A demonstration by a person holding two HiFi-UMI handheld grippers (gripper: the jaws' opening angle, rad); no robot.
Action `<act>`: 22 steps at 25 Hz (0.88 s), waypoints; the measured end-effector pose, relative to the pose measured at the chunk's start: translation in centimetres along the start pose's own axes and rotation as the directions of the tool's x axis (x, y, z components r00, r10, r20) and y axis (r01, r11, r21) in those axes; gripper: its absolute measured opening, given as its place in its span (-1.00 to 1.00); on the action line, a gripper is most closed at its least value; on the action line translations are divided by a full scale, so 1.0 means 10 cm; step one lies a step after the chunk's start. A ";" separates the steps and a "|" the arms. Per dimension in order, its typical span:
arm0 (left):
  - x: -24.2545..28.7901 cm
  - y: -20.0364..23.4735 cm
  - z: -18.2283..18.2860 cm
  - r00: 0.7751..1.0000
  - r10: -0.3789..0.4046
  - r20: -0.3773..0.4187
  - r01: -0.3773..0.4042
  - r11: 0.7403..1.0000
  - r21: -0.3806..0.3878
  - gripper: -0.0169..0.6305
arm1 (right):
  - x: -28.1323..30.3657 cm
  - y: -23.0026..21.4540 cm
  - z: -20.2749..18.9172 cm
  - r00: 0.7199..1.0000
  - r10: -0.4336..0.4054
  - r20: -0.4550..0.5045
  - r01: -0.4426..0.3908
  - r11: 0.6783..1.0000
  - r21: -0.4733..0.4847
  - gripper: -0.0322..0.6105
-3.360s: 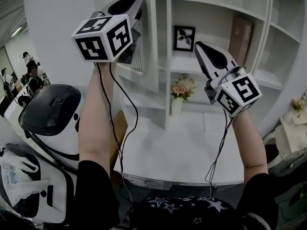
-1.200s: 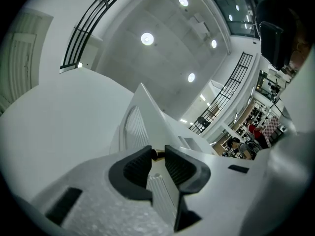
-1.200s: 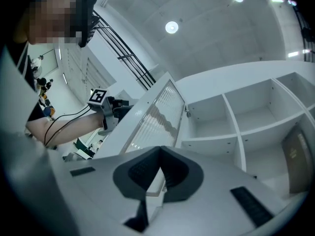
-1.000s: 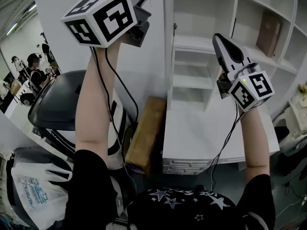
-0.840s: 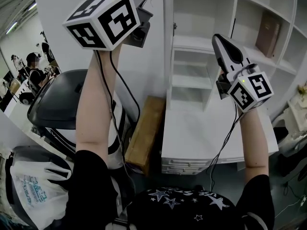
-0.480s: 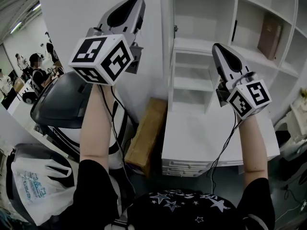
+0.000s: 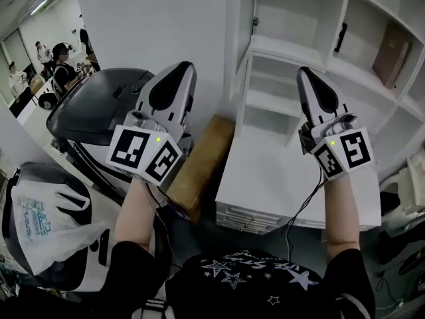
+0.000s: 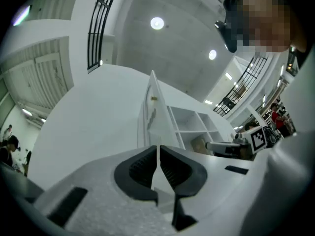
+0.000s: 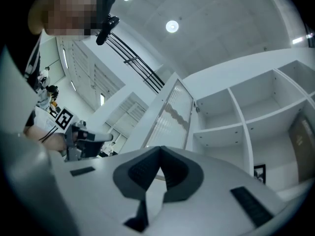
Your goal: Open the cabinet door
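The white cabinet door (image 7: 234,42) stands swung wide open, edge-on to me in the head view, with its hinge (image 7: 254,22) showing. Its ribbed glass panel (image 9: 172,113) shows in the right gripper view. My left gripper (image 7: 183,70) hangs low, left of the door, apart from it and shut on nothing. Its jaws (image 8: 158,149) meet in a thin line, pointing up at the door's edge (image 8: 152,107). My right gripper (image 7: 307,75) is held up before the open shelves (image 7: 285,52), also shut (image 9: 160,151) and empty.
A white desk top (image 7: 292,178) with drawers (image 7: 249,218) lies below the shelves. A cardboard box (image 7: 201,165) leans beside it. A dark grey machine (image 7: 96,108) and a plastic bag (image 7: 40,211) are at left. A brown book (image 7: 392,45) stands in a shelf.
My left gripper has dropped a long way from up by the door to waist height. The right gripper has sunk a little. The door, half open earlier, now stands wide open.
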State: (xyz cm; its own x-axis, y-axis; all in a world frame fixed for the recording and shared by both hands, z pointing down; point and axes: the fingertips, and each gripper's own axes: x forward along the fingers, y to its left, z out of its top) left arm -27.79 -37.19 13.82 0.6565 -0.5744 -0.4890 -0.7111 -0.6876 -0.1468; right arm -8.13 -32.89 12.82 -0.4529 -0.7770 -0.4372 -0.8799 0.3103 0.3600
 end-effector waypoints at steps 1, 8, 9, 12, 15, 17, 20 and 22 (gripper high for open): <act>-0.14 -0.03 -0.17 0.999 0.025 -0.032 -0.026 1.000 -0.010 -0.86 | -0.05 0.04 -0.03 1.000 0.013 -0.001 -0.013 1.000 0.001 -0.88; -0.67 -0.24 -1.09 0.960 0.187 -0.207 -0.195 0.981 -0.020 -0.86 | -0.39 0.16 -0.36 0.996 0.084 -0.041 -0.081 0.994 0.070 -0.88; -0.71 -0.29 -1.17 0.952 0.209 -0.225 -0.217 0.976 -0.011 -0.86 | -0.45 0.15 -0.41 0.995 0.086 -0.046 -0.082 0.993 0.086 -0.88; -0.83 -0.53 -1.44 0.924 0.251 -0.288 -0.268 0.963 -0.022 -0.86 | -0.65 0.07 -0.54 0.994 0.090 -0.059 -0.083 0.990 0.117 -0.88; -0.95 -0.85 -1.76 0.893 0.255 -0.371 -0.294 0.955 -0.051 -0.86 | -0.87 0.01 -0.67 0.993 0.091 -0.069 -0.081 0.987 0.139 -0.88; -1.04 -1.07 -1.94 0.873 0.260 -0.413 -0.314 0.947 -0.069 -0.86 | -1.03 0.00 -0.76 0.991 0.108 -0.083 -0.095 0.985 0.146 -0.88; -1.15 -1.40 -2.17 0.844 0.269 -0.463 -0.343 0.936 -0.083 -0.86 | -1.29 -0.01 -0.95 0.982 0.147 -0.117 -0.127 0.979 0.158 -0.88; -1.19 -1.64 -2.29 0.824 0.265 -0.500 -0.346 0.935 -0.074 -0.86 | -1.48 -0.06 -1.08 0.978 0.162 -0.134 -0.136 0.974 0.183 -0.88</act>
State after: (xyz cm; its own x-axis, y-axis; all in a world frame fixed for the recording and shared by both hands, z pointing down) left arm -18.17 -29.25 41.75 0.4783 -0.8781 -0.0121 -0.8736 -0.4772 0.0954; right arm 0.64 -27.53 27.95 -0.5659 -0.7830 -0.2582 -0.8213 0.5081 0.2593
